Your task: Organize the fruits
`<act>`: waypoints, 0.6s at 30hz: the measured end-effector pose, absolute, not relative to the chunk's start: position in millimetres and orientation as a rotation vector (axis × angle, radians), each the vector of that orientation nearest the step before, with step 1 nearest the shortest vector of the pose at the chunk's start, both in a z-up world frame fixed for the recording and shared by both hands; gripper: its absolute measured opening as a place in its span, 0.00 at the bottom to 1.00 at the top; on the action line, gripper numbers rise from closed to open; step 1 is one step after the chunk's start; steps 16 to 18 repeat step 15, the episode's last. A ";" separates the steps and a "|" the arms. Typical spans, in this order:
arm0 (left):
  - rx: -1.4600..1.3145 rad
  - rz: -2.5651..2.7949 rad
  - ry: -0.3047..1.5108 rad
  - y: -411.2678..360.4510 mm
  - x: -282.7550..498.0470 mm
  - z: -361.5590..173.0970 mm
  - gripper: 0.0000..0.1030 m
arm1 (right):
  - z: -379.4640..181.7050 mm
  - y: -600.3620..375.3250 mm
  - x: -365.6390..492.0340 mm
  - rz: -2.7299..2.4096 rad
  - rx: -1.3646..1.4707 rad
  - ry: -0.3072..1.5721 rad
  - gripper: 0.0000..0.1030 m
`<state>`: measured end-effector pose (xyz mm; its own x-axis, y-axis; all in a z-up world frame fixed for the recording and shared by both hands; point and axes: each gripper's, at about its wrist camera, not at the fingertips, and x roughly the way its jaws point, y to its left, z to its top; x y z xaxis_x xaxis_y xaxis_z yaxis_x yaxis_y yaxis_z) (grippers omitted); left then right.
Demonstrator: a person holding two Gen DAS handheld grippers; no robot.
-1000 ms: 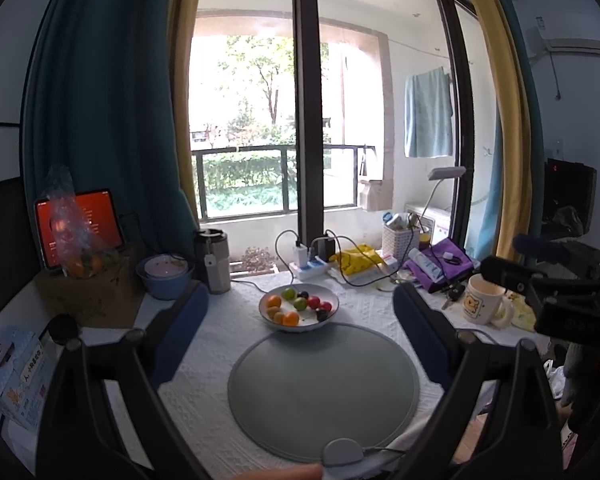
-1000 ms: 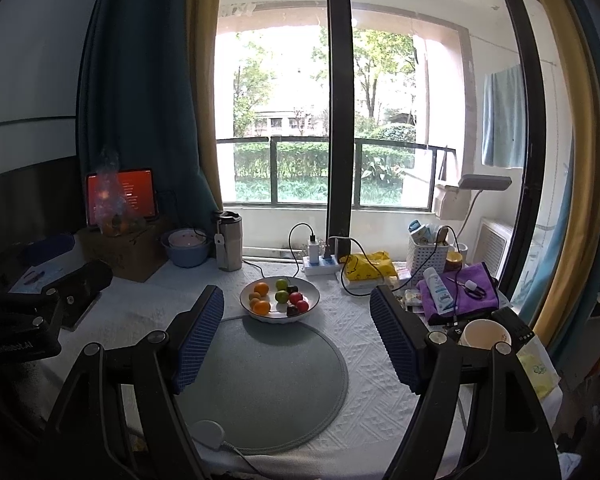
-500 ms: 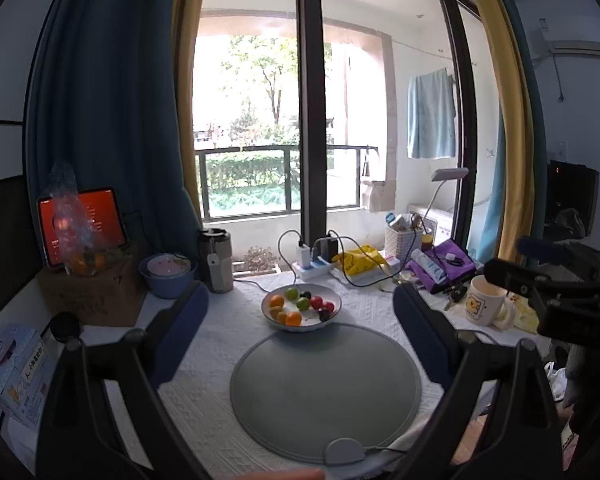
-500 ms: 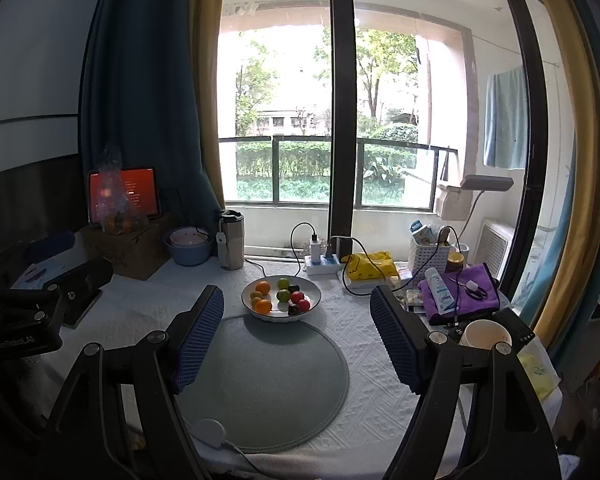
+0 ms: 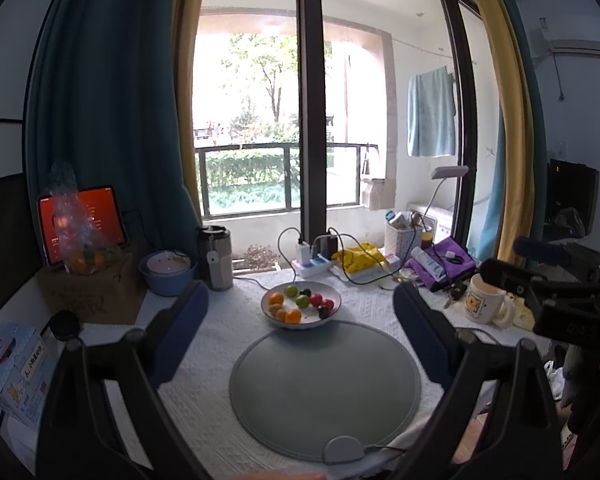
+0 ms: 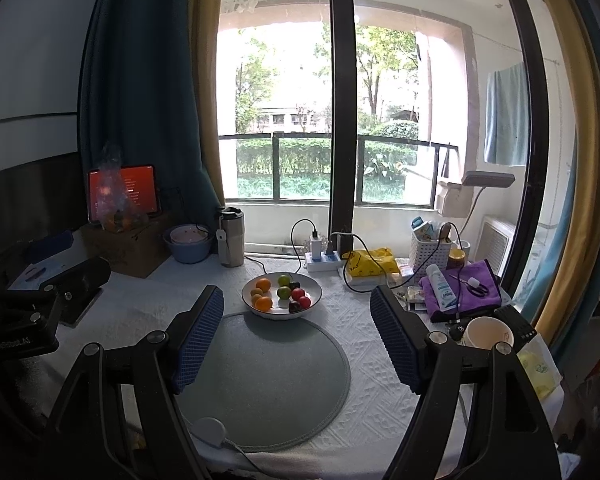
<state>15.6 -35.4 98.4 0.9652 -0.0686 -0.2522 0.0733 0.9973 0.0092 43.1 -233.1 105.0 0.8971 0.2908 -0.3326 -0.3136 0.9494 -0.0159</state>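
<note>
A white bowl [image 5: 332,314] [image 6: 312,304] holds several small fruits: orange, green, red and dark ones. It sits on the white tablecloth just behind a round grey mat [image 5: 324,388] [image 6: 276,380]. My left gripper [image 5: 302,326] is open and empty, held above the mat, well short of the bowl. My right gripper [image 6: 298,330] is open and empty, also above the mat's near side. The right gripper's body shows at the right of the left wrist view [image 5: 556,292]; the left one shows at the left of the right wrist view [image 6: 32,308].
Behind the bowl lie a power strip [image 6: 324,260] with cables and a yellow bag [image 6: 372,264]. A steel tumbler [image 6: 231,236], blue bowl [image 6: 188,246] and cardboard box [image 6: 128,244] stand at the left. A mug [image 5: 482,300], purple cloth [image 6: 468,292] and basket [image 6: 430,250] crowd the right.
Both views have shifted only slightly; the bowl sits a touch nearer in frame. Both grippers stay open and empty.
</note>
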 end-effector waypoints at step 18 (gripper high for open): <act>0.000 -0.059 0.261 -32.4 13.5 93.4 0.92 | 102.8 -233.5 47.0 0.309 -0.073 0.348 0.77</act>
